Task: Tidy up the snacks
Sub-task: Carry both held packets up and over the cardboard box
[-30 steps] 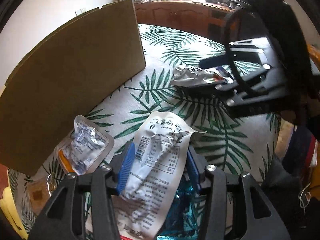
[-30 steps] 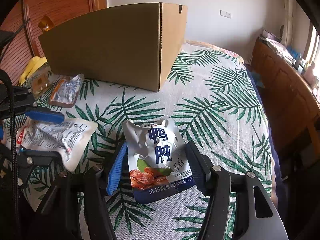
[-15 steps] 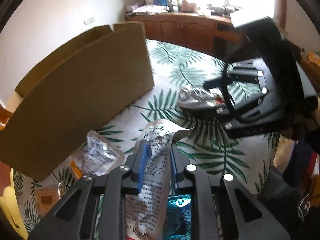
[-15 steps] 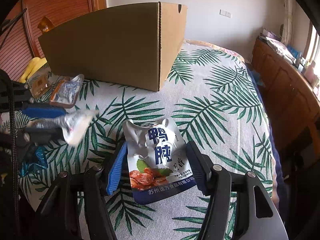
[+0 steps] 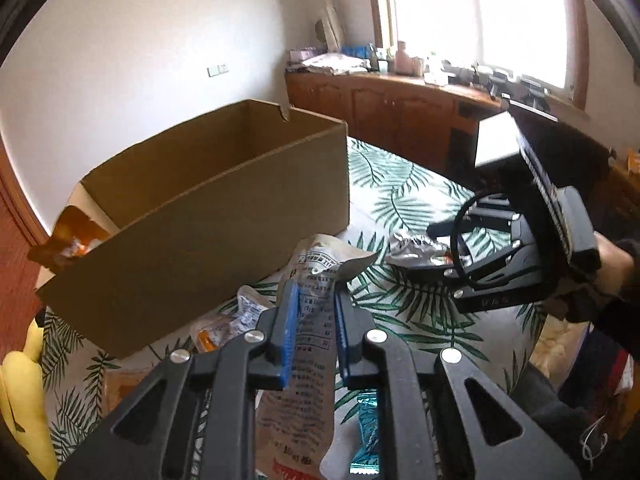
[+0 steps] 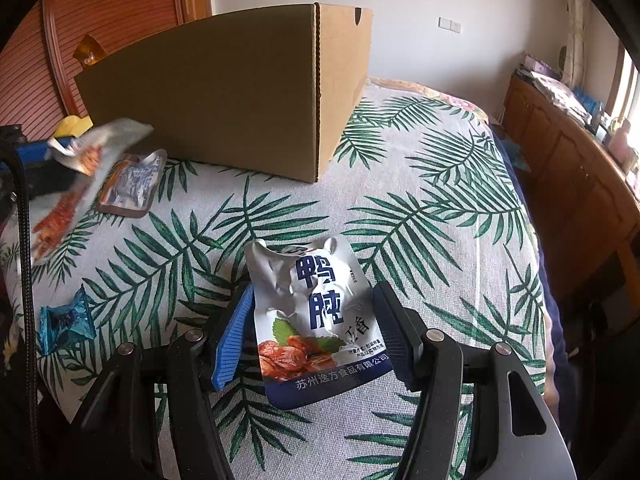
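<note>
My left gripper [image 5: 316, 292] is shut on a white printed snack packet [image 5: 320, 264] and holds it up off the leaf-print cover, in front of the open brown cardboard box [image 5: 224, 216]. In the right wrist view this packet [image 6: 92, 148] hangs blurred at the far left. My right gripper [image 6: 314, 286] is low over the cover with a silver duck-snack packet [image 6: 312, 300] between its fingers, pads touching both edges. In the left wrist view the right gripper [image 5: 430, 250] sits to the right of the box. The box [image 6: 224, 92] stands behind both grippers.
A clear packet with orange trim [image 6: 132, 184] and a teal wrapped snack [image 6: 66, 320] lie on the cover [image 6: 400, 200]. An orange bag [image 5: 72, 236] sticks up behind the box. Something yellow [image 5: 24, 392] lies at the left edge. Wooden cabinets [image 6: 568, 168] line the right side.
My left gripper closed on the white packet and lifted it off the cover toward the box, uncovering the teal snack. The right gripper and the silver packet stayed put.
</note>
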`<state>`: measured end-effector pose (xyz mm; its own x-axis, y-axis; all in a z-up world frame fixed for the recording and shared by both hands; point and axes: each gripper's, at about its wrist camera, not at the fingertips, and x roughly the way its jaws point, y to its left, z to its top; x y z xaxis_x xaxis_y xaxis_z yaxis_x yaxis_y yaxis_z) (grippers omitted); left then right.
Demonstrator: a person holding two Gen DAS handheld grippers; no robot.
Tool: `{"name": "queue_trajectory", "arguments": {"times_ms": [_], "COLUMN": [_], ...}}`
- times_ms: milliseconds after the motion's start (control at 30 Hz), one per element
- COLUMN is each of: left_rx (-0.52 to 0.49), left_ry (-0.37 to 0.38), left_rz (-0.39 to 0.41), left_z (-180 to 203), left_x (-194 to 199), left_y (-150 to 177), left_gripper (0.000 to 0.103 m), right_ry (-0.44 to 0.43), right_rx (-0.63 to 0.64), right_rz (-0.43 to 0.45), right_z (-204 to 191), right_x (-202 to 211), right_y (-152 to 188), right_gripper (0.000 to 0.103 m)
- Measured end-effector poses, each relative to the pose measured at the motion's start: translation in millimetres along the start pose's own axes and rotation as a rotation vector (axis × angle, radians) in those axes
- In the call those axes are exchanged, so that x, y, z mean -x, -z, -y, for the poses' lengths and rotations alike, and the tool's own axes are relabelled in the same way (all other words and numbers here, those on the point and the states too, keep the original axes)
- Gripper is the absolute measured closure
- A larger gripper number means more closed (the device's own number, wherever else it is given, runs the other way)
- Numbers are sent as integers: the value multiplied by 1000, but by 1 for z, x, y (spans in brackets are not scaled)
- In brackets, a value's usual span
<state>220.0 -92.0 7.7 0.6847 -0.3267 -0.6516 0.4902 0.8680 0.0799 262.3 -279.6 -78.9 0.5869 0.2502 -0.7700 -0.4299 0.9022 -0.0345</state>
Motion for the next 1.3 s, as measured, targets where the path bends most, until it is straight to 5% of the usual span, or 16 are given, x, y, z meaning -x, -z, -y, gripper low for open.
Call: {"name": "queue_trajectory", "arguments": {"times_ms": [567, 1300], "left_rx": [75, 128], "left_ry": [-10, -62], "left_rz": [96, 249], "left_z": [-18, -49], "left_x": [30, 89], "left_y": [-6, -39], "left_gripper": [89, 89], "right_ry": [15, -71], "right_rx": [-30, 3], "right_rz": [26, 252], "right_z": [4, -30], "right_x": [6, 91], "right_y": [0, -41], "right_gripper": [47, 46]}}
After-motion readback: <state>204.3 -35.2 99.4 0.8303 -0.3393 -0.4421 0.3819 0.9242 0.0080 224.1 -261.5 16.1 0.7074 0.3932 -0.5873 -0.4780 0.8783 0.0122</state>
